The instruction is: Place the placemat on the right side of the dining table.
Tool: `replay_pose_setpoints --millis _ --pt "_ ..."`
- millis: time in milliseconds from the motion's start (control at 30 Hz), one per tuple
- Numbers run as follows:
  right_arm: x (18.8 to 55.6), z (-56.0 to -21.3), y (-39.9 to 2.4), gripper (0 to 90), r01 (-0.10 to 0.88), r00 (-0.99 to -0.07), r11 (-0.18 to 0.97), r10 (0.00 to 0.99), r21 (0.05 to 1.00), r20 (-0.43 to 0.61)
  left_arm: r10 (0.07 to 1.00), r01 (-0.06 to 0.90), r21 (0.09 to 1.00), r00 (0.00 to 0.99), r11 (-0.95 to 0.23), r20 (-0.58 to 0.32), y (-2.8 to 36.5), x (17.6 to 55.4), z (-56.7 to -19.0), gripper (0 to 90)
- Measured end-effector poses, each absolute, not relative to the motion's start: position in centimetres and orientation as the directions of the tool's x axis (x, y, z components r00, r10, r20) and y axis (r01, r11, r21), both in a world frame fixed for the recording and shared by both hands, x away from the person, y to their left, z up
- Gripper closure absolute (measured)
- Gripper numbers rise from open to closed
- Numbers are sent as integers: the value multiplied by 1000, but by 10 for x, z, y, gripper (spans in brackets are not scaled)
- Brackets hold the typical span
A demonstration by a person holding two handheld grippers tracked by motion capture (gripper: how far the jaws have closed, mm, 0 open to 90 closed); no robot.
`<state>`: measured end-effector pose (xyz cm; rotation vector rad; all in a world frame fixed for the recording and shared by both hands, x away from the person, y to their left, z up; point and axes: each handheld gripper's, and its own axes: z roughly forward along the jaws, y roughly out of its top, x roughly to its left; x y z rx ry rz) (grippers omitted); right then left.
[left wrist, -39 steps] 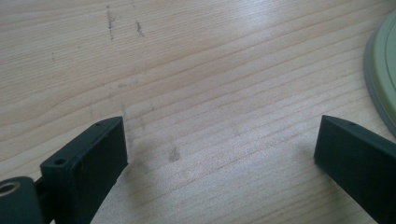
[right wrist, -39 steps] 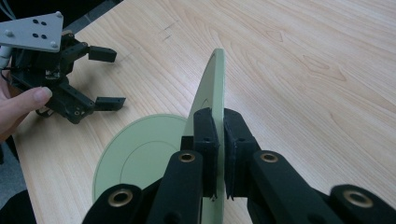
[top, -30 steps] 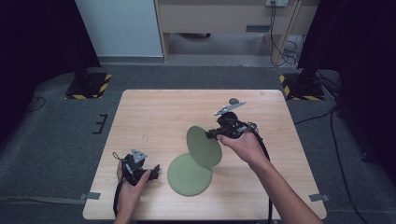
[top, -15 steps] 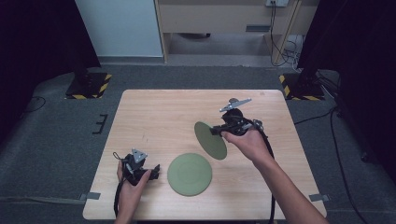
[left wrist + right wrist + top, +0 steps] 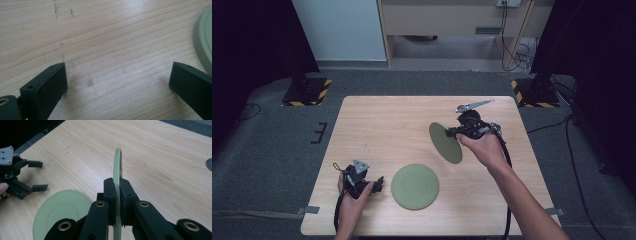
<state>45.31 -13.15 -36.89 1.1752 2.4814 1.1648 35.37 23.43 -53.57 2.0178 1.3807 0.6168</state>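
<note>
Pale wooden table (image 5: 387, 125), light grain, a few dark scuff marks near the left side; grey carpet floor (image 5: 267, 145) around it.

Right gripper (image 5: 451, 133), black, held in the person's right hand (image 5: 484, 147) over the right half of the table; jaws closed on the rim of a round, flat olive-green plate (image 5: 445, 143); this plate is lifted clear of the table and tilted steeply, nearly on edge. In the right gripper view the held plate (image 5: 117, 170) runs edge-on straight up between the two jaw pads, which press on either face of it.

Second round, flat olive-green plate (image 5: 415, 186) lies flat on the table near the front edge, about midway across; a faint raised ring shows on its face in the right gripper view (image 5: 61, 212).

Left gripper (image 5: 379, 183), black with a grey three-cornered plate on top, held in the left hand (image 5: 352, 197) low at the front left of the table, just left of the flat plate; jaws spread wide, nothing between them; in the left gripper view bare wood shows between the jaws, and the flat plate's rim (image 5: 203, 40) sits at the right edge, near the right jaw; touching or not, cannot tell.

A small dark round spot (image 5: 209, 164) on the table surface at the far right.
</note>
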Motion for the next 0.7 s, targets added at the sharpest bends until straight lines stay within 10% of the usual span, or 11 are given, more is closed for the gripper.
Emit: replay_pose_setpoints --millis 700 --pt "469 -366 -141 860 599 -633 361 760 714 147 938 669 700 348 -250 2 235 356 -536 2"
